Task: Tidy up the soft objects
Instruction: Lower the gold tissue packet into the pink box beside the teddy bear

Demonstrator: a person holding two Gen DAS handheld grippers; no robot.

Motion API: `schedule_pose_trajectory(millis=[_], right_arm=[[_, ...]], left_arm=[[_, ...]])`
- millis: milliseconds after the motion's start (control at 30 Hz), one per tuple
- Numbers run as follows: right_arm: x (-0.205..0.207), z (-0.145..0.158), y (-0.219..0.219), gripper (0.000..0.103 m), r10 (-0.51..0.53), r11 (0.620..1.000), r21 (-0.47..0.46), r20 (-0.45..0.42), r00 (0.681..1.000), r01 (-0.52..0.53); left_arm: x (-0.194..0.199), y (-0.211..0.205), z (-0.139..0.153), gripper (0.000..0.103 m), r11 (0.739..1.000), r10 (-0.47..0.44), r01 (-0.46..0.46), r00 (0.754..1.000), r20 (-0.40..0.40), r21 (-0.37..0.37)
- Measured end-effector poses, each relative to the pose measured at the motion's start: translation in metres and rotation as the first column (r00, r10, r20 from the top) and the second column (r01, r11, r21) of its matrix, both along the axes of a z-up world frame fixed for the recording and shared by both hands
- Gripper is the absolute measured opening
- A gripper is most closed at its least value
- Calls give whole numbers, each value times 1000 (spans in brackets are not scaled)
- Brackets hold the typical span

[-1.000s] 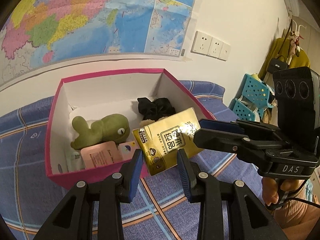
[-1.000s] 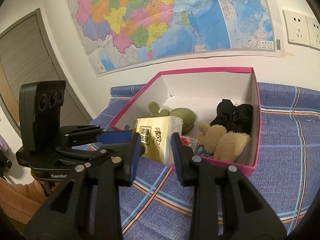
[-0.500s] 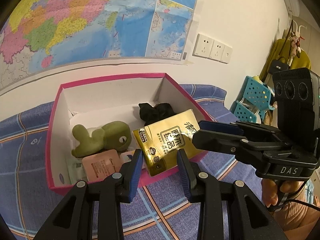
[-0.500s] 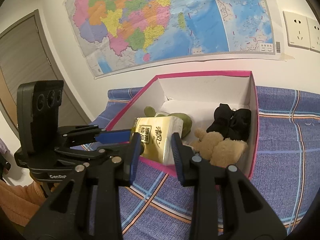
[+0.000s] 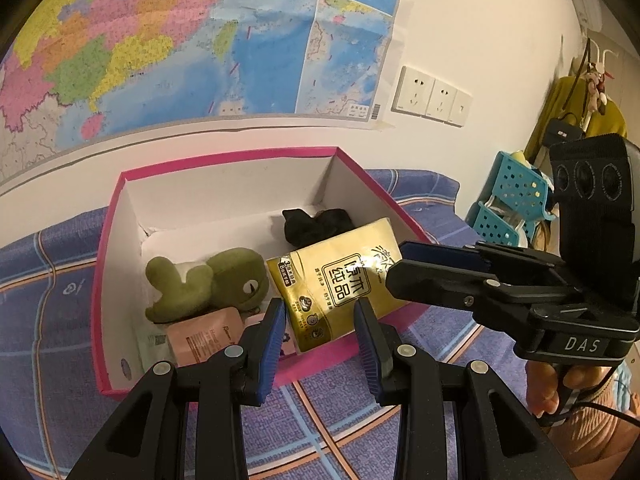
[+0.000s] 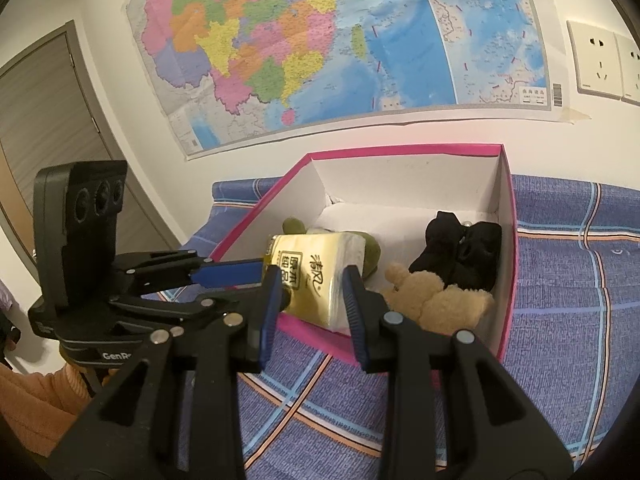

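holding a tissue pack over the box rim, with a crowded box below

both grippers are clamped on the yellow tissue pack (image 5: 340,280); the left gripper (image 5: 318,308) pinches its near end and the right gripper (image 6: 310,276) squeezes it from the other side; the pack hangs tilted over the near wall of the pink box (image 5: 224,158), partly above the inside and partly above the rim

the main risk, as i judge it, is an uneven release; if one gripper lets go first, the soft pack could swing or sag from the other and catch on the rim, tipping out onto the blue checked cloth (image 5: 48,320); the film wrapper looks slick, so a light pinch might slide; a hard squeeze would only crush it; lowering without clearing the near wall could push the light cardboard box along the cloth

free floor inside is scarce near the front; the green plush (image 5: 224,280) lies at the left, with a pink packet (image 5: 204,336) against the near wall; a black soft item (image 5: 316,224) sits toward the right wall, and a beige plush bear (image 6: 436,300) fills the near right corner; the back of the box looks bare; the pack would likely land on top of these or need carrying further in

a wall map (image 5: 160,40) and a teal basket (image 5: 516,192) are well apart and no hindrance
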State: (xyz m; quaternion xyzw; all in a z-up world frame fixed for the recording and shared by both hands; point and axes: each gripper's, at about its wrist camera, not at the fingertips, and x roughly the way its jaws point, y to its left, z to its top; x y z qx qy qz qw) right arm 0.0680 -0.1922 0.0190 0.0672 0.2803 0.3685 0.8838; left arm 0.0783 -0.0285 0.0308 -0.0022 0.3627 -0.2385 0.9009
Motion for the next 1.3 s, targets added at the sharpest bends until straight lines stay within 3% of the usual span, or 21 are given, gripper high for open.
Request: schedule_pose_trajectory(millis=[1300], right_arm=[[20, -2, 5, 35, -14, 1000, 8, -18, 1000, 14]], left_arm=[[18, -2, -4, 34, 1000, 24, -24, 1000, -10, 14]])
